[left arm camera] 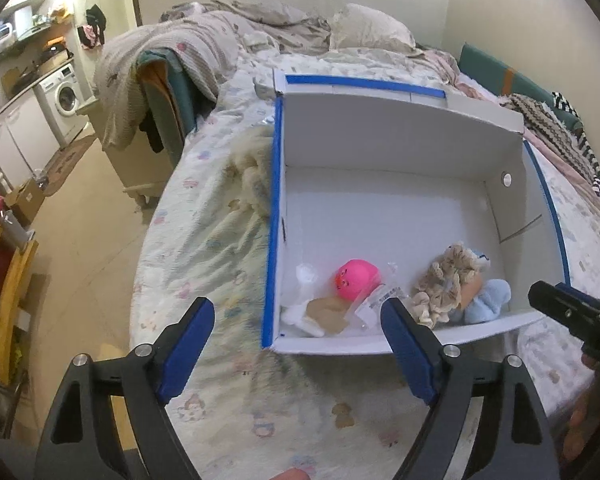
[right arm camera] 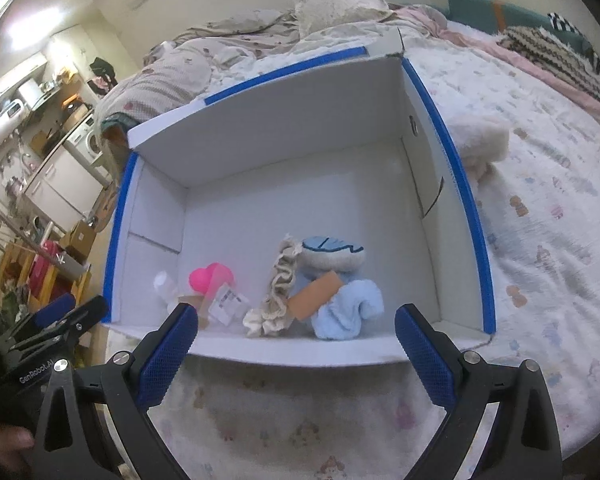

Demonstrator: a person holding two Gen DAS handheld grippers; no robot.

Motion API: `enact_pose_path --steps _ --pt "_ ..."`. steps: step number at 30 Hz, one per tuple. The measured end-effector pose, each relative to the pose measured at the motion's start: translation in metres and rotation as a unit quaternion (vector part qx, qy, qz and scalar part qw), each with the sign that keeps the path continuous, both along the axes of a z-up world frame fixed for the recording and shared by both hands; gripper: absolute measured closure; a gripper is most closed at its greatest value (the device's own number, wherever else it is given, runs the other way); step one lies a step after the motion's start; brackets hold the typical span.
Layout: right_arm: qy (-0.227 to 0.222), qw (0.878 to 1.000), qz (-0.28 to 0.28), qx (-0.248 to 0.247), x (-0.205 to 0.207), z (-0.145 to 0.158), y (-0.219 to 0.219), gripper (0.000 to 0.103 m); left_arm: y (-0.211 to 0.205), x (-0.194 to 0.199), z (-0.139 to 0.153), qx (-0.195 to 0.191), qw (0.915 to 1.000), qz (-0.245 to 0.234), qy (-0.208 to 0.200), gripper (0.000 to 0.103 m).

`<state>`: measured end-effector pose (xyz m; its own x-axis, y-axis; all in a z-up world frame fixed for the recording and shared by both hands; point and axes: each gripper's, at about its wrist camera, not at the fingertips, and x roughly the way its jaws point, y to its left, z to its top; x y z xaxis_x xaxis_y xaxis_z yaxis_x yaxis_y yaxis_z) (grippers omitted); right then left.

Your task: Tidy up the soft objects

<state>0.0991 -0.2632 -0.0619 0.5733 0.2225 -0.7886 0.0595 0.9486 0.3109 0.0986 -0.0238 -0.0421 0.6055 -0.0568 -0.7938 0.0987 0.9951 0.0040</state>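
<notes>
A white cardboard box [left arm camera: 400, 128] with blue-taped rims lies open on the bed; it also shows in the right wrist view [right arm camera: 284, 120]. Along its near wall lie a pink ball [left arm camera: 356, 278] [right arm camera: 206, 276], a beige scrunchie [left arm camera: 444, 280] [right arm camera: 278, 292], a light blue plush [left arm camera: 486, 300] [right arm camera: 344, 308] and a white and tan soft item [left arm camera: 320, 314]. My left gripper [left arm camera: 296, 348] is open and empty, just short of the box's near left corner. My right gripper [right arm camera: 296, 356] is open and empty before the near wall. A fluffy cream item [left arm camera: 252, 168] lies left of the box, another [right arm camera: 480, 144] lies right of it.
The bed [left arm camera: 204, 248] carries crumpled blankets and pillows [left arm camera: 364, 28] at the far end. To the left, beyond the bed edge, are floor, a washing machine [left arm camera: 66, 96], cabinets and a yellow wooden rack [left arm camera: 4, 292]. The right gripper's side shows in the left wrist view [left arm camera: 572, 312].
</notes>
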Motion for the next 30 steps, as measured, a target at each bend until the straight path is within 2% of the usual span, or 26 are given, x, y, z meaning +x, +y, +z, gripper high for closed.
enact_pose_path --steps 5,10,13,17,25,30 --pt "-0.026 1.000 -0.005 0.006 -0.017 0.009 0.005 0.000 0.011 -0.024 0.016 -0.006 0.9985 0.001 -0.054 0.005" --pt "-0.067 0.998 -0.002 -0.007 -0.029 0.023 0.013 0.000 0.018 -0.042 0.032 -0.010 0.9951 0.016 -0.097 0.004" --pt "-0.102 0.994 -0.001 -0.025 -0.037 0.034 0.019 0.000 0.015 -0.047 0.034 0.015 0.9942 0.025 -0.104 0.004" --pt "-0.145 0.988 -0.004 -0.052 -0.047 0.044 0.026 0.000 0.013 -0.052 0.040 -0.004 0.9934 0.013 -0.114 0.004" --pt "-0.126 0.991 0.001 -0.054 -0.039 0.035 0.030 0.000 0.002 -0.051 0.035 0.008 0.9937 0.003 -0.112 0.004" --pt "-0.121 0.991 0.000 -0.055 -0.038 0.032 0.032 0.000 0.005 -0.049 0.036 -0.003 0.9936 0.009 -0.113 0.000"
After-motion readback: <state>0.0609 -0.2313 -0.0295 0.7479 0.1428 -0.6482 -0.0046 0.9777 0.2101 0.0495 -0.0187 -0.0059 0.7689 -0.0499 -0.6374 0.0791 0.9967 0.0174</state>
